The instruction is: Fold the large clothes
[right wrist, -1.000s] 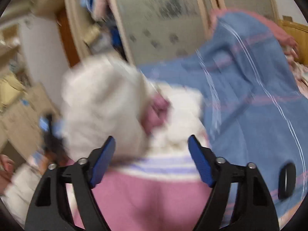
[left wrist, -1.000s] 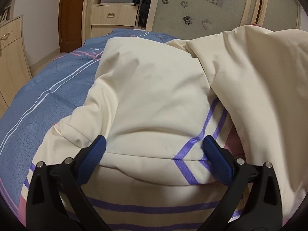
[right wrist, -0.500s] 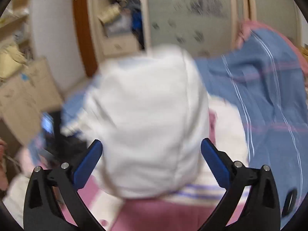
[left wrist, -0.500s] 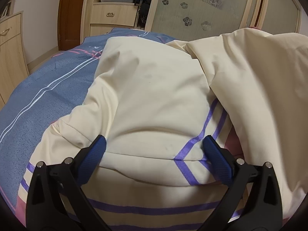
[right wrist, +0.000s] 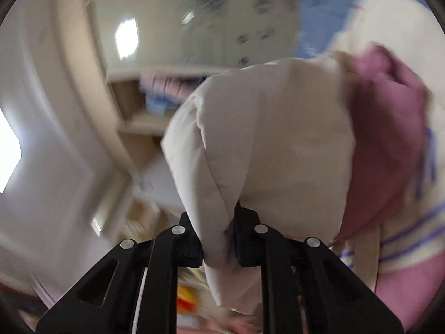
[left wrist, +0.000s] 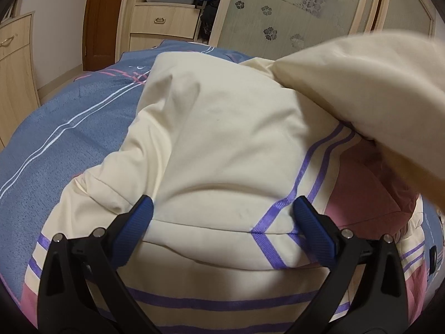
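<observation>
Right gripper [right wrist: 218,239] went from spread wide to clamped on the cream jacket [left wrist: 222,144], lifting a section. Left gripper [left wrist: 222,222] stayed wide open, empty, over the garment on the bed [left wrist: 69,117]. Folding looked barely halfway.

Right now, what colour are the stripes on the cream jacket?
Purple, on the cream jacket; the stripes show best in the left wrist view.

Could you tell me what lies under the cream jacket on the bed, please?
Under the cream jacket a blue striped bedspread shows at the left. A pink panel peeks out beneath the lifted fold. Whatever lies under the jacket's middle is covered.
</observation>
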Motion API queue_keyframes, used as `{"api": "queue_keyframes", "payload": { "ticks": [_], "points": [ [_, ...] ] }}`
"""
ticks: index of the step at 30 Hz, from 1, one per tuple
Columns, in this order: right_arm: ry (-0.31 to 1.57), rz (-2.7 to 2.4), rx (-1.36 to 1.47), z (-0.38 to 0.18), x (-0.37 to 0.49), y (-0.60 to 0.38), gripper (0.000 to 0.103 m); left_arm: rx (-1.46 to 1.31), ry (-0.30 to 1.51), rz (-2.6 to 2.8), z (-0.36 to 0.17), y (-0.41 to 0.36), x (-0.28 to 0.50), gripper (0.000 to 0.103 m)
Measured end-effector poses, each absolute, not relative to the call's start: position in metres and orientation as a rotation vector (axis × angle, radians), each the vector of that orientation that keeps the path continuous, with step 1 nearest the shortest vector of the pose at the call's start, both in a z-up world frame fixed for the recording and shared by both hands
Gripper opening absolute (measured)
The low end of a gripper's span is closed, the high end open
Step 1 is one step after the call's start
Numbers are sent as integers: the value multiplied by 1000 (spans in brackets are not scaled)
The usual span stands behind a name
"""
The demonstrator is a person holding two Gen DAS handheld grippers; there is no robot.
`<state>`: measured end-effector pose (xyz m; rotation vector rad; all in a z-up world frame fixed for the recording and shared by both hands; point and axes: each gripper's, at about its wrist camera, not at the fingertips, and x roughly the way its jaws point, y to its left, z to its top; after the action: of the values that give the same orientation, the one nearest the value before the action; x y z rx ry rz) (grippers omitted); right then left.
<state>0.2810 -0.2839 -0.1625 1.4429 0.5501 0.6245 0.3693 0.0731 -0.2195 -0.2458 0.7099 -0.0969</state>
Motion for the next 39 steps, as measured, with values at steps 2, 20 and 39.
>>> {"api": "queue_keyframes", "payload": {
  "ticks": [2,20,39],
  "points": [
    [707,450,1241,-185,270,-288,17,-245,710,-97,-220,73,369,101],
    [421,381,311,-46,292,-229,45,-201,604,-242,-120,1,320,101],
    [699,184,122,-200,367,-245,27,-65,817,-253,-225,-32,351,101]
  ]
}}
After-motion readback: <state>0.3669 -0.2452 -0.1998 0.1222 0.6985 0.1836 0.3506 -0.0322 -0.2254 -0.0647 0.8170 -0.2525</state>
